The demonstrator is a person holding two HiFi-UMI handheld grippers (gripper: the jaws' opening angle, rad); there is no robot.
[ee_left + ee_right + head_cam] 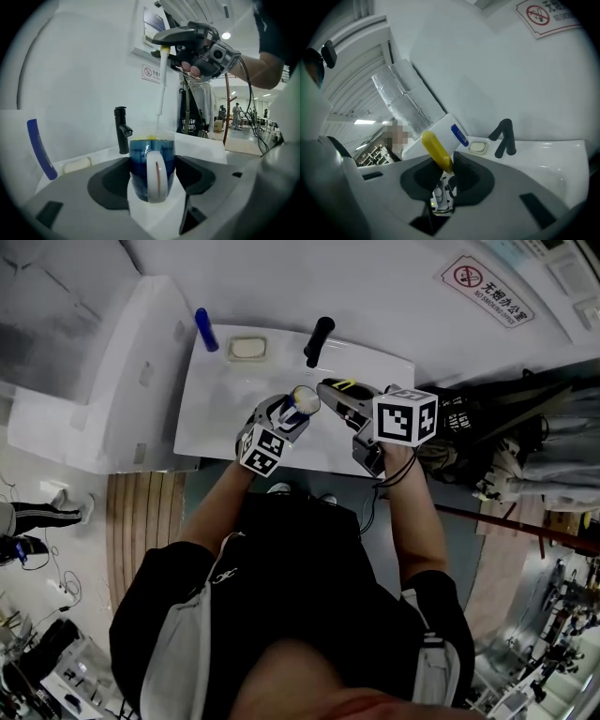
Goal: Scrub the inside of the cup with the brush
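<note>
A blue cup (151, 161) with a white handle sits upright between the jaws of my left gripper (152, 165), which is shut on it, handle toward the camera. In the head view the cup (305, 401) is held over the white sink, with my left gripper (281, 420) below it. My right gripper (445, 174) is shut on the yellow handle (437, 151) of the brush. In the left gripper view the brush's white shaft (161, 86) runs down from my right gripper (197, 44) into the cup's mouth. The brush head is hidden inside the cup.
The white sink (220, 413) carries a black faucet (319, 340), a soap bar in a dish (247, 348) and a blue object (206, 330) along its back edge. A no-smoking sign (487, 292) hangs on the wall. A white cabinet stands left of the sink.
</note>
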